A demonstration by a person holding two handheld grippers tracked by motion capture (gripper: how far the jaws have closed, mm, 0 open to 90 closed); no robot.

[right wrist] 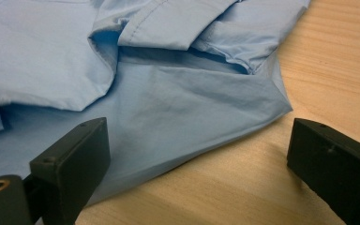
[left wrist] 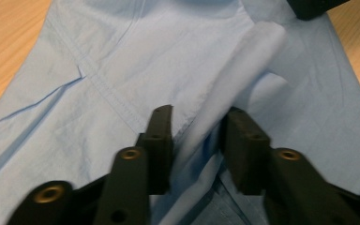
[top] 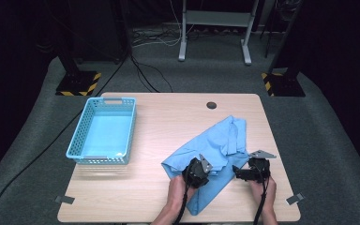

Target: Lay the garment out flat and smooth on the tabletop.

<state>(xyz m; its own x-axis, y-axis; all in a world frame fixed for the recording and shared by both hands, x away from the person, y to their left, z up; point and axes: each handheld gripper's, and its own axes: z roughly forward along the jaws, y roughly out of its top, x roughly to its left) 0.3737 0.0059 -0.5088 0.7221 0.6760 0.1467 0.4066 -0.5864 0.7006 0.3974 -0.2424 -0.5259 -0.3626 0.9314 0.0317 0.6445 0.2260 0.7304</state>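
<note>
Both forearms are coming in from the near edge of the table (top: 159,201), each hand wrapped around its tool. The left gripper (top: 198,169) is sitting on top of the blue shirt (top: 218,140), tilted down into the cloth; in the left gripper view its jaws are standing a little apart with a raised fold of the shirt (left wrist: 243,70) running up between them, and whether they are actually pinching that fold I cannot tell. The right gripper (top: 247,172) is hovering just beside the shirt's right edge, pointing toward the left gripper. In the right gripper view its jaws are standing wide apart and holding nothing, one over the shirt's edge (right wrist: 192,108) and the other over bare wood.

The shirt is lying crumpled on the near right part of the light wooden table, stretching from the near edge up toward the far right corner. The table is standing on grey carpet, with dark curtains around and cables trailing across the floor behind.

Well to the left of the shirt, a light blue plastic basket (top: 82,133) is sitting at the table's left edge. A dark round cable hole (top: 211,105) is showing just beyond the shirt, near the far edge.
</note>
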